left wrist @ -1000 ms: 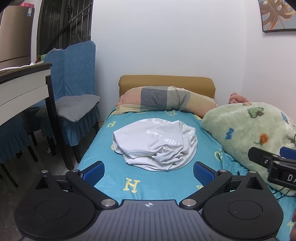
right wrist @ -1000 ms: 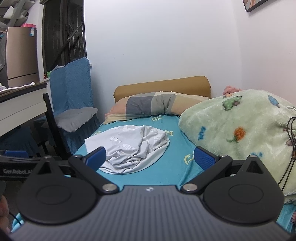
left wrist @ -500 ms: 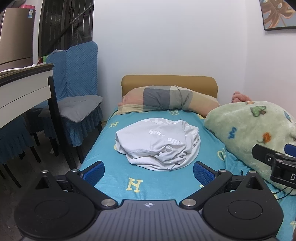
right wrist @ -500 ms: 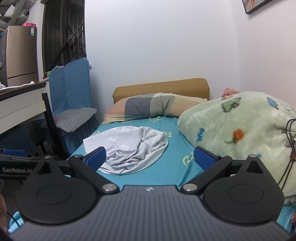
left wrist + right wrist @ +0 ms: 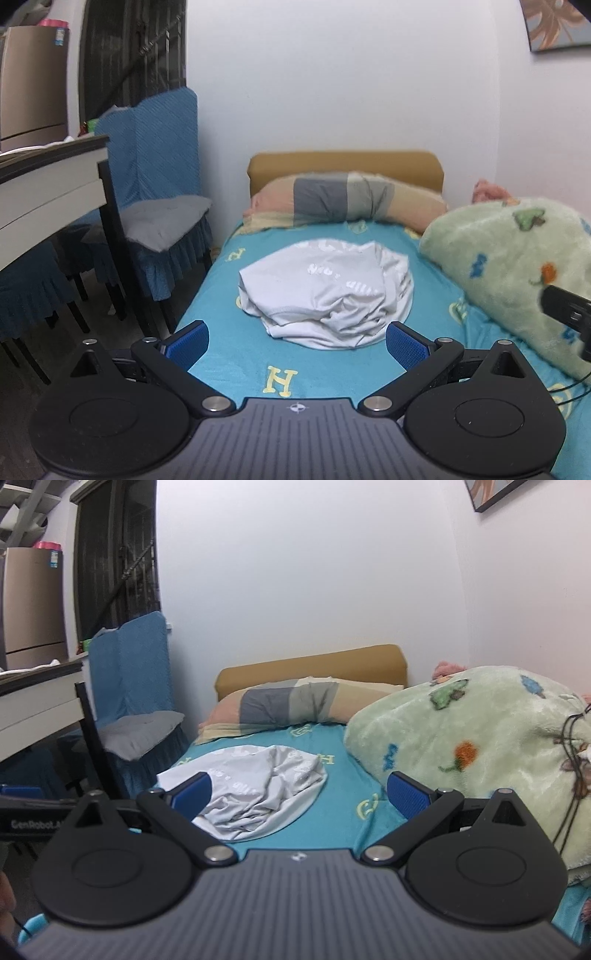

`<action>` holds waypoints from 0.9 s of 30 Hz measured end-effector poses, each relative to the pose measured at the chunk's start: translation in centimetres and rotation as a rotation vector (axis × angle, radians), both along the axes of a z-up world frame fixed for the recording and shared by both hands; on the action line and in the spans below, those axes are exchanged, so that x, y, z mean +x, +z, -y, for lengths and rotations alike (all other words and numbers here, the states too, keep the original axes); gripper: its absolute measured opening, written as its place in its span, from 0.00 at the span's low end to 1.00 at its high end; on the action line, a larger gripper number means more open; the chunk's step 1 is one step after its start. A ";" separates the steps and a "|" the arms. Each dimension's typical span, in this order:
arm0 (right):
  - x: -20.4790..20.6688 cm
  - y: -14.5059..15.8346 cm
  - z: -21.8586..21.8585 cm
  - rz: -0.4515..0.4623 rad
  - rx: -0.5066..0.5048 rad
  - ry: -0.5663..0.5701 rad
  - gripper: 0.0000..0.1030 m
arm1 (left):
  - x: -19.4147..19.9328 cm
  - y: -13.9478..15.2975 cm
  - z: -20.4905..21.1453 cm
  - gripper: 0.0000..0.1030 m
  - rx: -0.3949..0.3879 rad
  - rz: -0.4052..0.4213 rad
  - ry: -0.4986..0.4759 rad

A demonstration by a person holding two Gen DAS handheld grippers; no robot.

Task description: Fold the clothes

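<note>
A crumpled white T-shirt (image 5: 325, 291) with faint lettering lies in a heap on the turquoise bedsheet (image 5: 236, 354), mid-bed. My left gripper (image 5: 297, 343) is open, short of the shirt's near edge, with nothing between its blue pads. In the right wrist view the same T-shirt (image 5: 258, 786) lies ahead and left. My right gripper (image 5: 299, 794) is open and empty; its left pad overlaps the shirt in the image. The right gripper's body (image 5: 565, 306) shows at the left view's right edge, and the left gripper's body (image 5: 29, 812) at the right view's left edge.
A bundled green blanket (image 5: 517, 266) fills the bed's right side. A patchwork pillow (image 5: 343, 203) lies against the tan headboard (image 5: 343, 162). Blue-covered chairs (image 5: 155, 192) and a white table (image 5: 48, 192) stand left of the bed. Black cables (image 5: 569, 775) hang over the blanket.
Both grippers have drifted a little: the shirt sits slightly lower and more central in the left view. Jaws stayed open and the shirt has not moved.
</note>
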State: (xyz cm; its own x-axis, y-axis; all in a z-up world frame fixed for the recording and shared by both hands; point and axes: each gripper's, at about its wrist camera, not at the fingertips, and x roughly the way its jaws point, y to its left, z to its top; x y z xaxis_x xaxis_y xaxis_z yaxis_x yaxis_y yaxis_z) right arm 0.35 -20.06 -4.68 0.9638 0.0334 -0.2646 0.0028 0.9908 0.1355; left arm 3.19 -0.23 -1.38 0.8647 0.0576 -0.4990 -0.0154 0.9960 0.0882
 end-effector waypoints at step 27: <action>12.4 -11.7 1.0 -0.319 0.201 -0.037 1.00 | 20.3 -15.1 -3.4 0.41 0.234 -0.006 -0.148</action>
State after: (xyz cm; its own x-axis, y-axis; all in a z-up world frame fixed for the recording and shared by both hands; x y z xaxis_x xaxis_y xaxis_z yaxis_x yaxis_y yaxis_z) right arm 12.73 -21.03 -16.37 0.8354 0.0823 -0.5434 0.1112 0.9429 0.3138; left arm 23.53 3.17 -16.43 0.8695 0.0450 -0.4918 0.1300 0.9398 0.3159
